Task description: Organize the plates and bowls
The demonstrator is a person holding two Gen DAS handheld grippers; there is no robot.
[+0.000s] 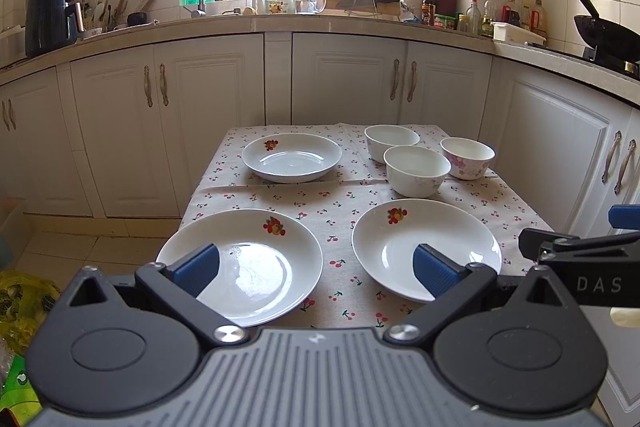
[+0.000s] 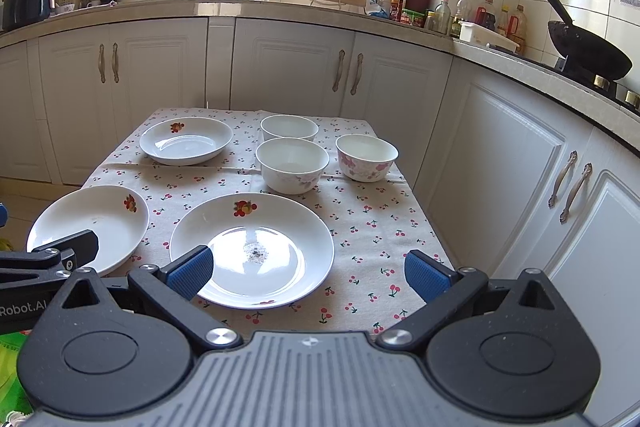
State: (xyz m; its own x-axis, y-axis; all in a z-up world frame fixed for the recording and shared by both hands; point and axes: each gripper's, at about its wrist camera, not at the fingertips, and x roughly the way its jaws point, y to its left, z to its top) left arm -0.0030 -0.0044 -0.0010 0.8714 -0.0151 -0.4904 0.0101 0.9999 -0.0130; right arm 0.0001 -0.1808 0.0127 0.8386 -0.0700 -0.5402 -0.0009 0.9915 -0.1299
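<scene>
On the worktop [image 2: 400, 239], covered with a cherry-print cloth, three white shallow ceramic plates with a fruit motif and three white ceramic bowls sit apart, none stacked.

At the near left corner lies the near-left plate [image 1: 244, 267], just ahead of the left gripper [image 1: 316, 269], whose jaws stand wide open and hold nothing. Behind it, toward the far left corner, is the far plate [image 1: 292, 157].

Around the middle of the near edge lies the near-centre plate [image 2: 252, 251], directly ahead of the right gripper [image 2: 308, 273], also spread wide and empty; its left blue pad overlaps this plate's near rim in the right wrist view, though whether they touch cannot be told.

Toward the far right are the bowls: the far plain bowl [image 2: 289, 127], the middle bowl with a faint floral print [image 2: 292, 165] close in front of it, and the pink-flowered bowl [image 2: 366, 157] nearest the right edge.

Judging by this layout, each gripper has a plate straight ahead of it, and the right one is nearer the bowls; stacking has not begun.
</scene>
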